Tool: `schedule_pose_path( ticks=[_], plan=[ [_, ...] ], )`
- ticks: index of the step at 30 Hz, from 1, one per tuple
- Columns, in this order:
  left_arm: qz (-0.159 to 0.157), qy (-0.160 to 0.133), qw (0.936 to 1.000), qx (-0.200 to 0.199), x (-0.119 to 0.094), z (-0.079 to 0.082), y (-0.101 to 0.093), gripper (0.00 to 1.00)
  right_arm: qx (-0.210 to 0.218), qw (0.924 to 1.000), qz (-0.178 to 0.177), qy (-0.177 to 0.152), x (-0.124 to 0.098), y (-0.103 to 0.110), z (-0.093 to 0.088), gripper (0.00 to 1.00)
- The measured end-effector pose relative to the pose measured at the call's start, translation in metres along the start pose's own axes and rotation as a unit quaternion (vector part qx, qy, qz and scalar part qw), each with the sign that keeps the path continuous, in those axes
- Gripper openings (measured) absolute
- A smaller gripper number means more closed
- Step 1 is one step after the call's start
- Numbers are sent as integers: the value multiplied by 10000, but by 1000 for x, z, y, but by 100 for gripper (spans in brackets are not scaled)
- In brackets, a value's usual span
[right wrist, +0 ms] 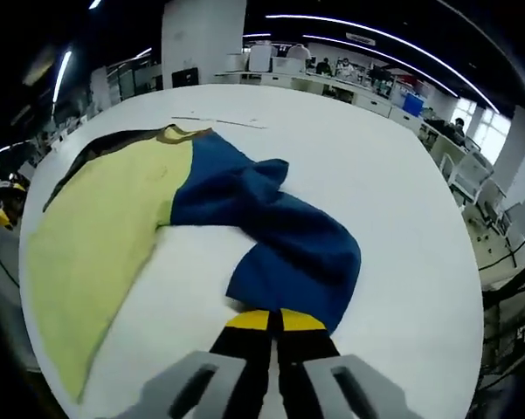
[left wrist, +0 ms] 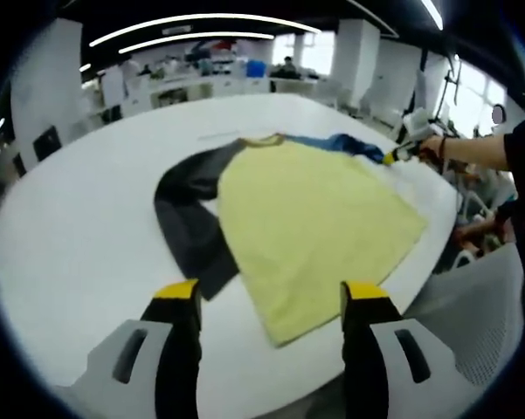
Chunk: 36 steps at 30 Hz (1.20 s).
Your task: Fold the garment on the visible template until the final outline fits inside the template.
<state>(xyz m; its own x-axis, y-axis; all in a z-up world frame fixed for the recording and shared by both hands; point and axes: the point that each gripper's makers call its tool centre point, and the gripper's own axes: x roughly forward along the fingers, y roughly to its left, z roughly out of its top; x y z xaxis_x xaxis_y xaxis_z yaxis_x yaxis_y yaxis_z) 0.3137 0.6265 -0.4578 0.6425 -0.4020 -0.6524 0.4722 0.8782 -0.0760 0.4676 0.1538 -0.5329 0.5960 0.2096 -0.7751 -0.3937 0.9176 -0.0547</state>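
Two hand-held grippers work over one garment. The left hand-held gripper (left wrist: 272,301) has two black jaws with yellow tips, standing wide apart and holding nothing; they hover just above the near edge of the surface (left wrist: 79,253), one tip beside the dark sleeve's cuff, the other over the yellow hem.

The right hand-held gripper (right wrist: 275,321) has its two yellow-tipped jaws pressed together, pinching the cuff end of the blue sleeve (right wrist: 288,240). In the left gripper view, this same gripper shows small at the far right, held in a person's hand (left wrist: 430,147) at the end of the blue sleeve.

The garment (left wrist: 310,218) is a single long-sleeved shirt of soft cloth, lying mostly flat in the middle of the surface. Its body is pale yellow, roughly rectangular, with light wrinkles. It has two sleeves of different colours: a dark grey sleeve (left wrist: 188,218) lying flat, bent alongside the body, and a blue one, bunched and creased, folded over itself. The collar (right wrist: 176,133) is a tan band at the far end.

The surface is one large, smooth, white round table. A thin faint line (right wrist: 218,120) is marked on it just beyond the collar. Behind it lies an open office with desks and long ceiling lights.
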Motion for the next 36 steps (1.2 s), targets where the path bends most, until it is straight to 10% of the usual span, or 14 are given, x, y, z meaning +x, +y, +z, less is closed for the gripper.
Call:
schedule_pose_path(
  ticks=[5, 8, 16, 30, 36],
  plan=[
    [3, -1, 10000, -34, 0, -1, 1, 60, -92, 9999, -53, 49, -4, 4, 2, 0],
    [0, -12, 10000, -13, 0, 1, 2, 59, 273, 9985, -41, -480, -16, 3, 25, 0],
    [-63, -34, 10000, 35, 3, 3, -2, 59, 754, 9897, -814, -900, -61, -50, 53, 0],
    [-117, -33, 9999, 52, 3, 3, -6, 57, 2123, 9612, -1479, -958, -97, -94, 42, 0],
    [-133, -38, 9999, 50, 4, 3, -7, 57, 2618, 9484, -1738, -431, -92, -125, 10, 0]
  ],
)
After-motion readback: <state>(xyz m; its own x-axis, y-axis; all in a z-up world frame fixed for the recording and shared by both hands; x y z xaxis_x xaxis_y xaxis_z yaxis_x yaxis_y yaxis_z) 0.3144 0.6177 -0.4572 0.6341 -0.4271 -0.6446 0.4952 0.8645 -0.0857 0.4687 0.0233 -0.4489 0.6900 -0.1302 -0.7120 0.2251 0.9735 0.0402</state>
